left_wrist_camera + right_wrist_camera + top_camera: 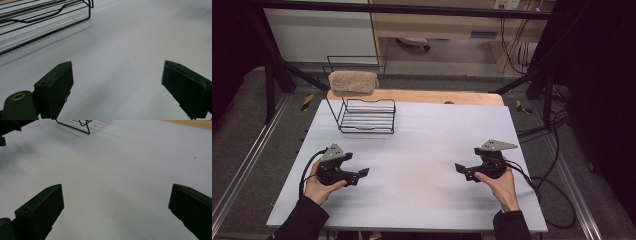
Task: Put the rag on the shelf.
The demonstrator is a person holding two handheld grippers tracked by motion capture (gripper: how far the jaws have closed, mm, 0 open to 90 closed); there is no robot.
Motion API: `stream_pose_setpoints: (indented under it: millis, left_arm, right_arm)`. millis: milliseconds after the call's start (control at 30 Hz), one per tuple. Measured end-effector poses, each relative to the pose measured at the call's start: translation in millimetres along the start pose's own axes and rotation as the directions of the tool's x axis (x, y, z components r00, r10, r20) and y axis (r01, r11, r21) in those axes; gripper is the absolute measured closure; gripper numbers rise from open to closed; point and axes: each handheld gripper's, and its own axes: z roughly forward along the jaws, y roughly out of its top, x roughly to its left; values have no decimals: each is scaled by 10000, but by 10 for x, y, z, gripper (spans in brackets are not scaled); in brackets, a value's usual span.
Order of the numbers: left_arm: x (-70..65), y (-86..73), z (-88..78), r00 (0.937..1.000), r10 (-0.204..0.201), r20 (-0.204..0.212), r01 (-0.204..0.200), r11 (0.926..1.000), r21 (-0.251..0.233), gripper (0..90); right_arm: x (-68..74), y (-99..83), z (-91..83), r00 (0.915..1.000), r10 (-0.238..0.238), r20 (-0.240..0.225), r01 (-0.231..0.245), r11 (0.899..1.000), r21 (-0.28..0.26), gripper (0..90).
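I had both grippers low over the white table (422, 150), and neither one held anything. The fuzzy tan sponge (353, 83) sat on top of the back edge of the black wire rack (367, 116), at the far left of the table. From that, I judged the job was either done or not yet begun; I could not tell which. Nothing else lay on the table.

My left gripper (362, 173) was at the near left, close to the rack, pointing right toward the middle. Its jaws were spread wide with only bare table between them. My right gripper (460, 169) was at the near right, well apart from the rack, pointing left toward the middle. Its jaws were spread wide too, with nothing between them. Both hands gripped the tools from the near side, with the cables trailing off behind.
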Motion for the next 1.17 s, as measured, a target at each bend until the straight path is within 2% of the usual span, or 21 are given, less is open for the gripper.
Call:
stream_pose_setpoints:
  millis: [267, 400, 600, 767, 1167]
  left_arm:
    - [-8, -83, 22, 9997, 225, -131, -223, 9997, 124, 99]
    - [-9, -117, 41, 9994, 321, -127, -318, 9992, 224, 99]
    - [-4, -149, 48, 9990, 421, -170, -417, 9989, 190, 97]
    - [-1, -180, 42, 9989, 447, -158, -444, 9988, 186, 97]
    - [0, -209, 35, 9990, 427, -111, -424, 9989, 213, 94]
  right_arm:
    - [-98, -297, -29, 9997, 259, -51, -257, 9992, 296, 7]
    - [-155, -424, -64, 9996, 285, -65, -283, 9992, 278, 6]
    - [-232, -572, -145, 9983, 573, -80, -571, 9980, 265, 7]
    - [-261, -631, -199, 9976, 685, -45, -684, 9976, 110, 6]
    - [-270, -674, -205, 9980, 627, -34, -626, 9978, 234, 6]
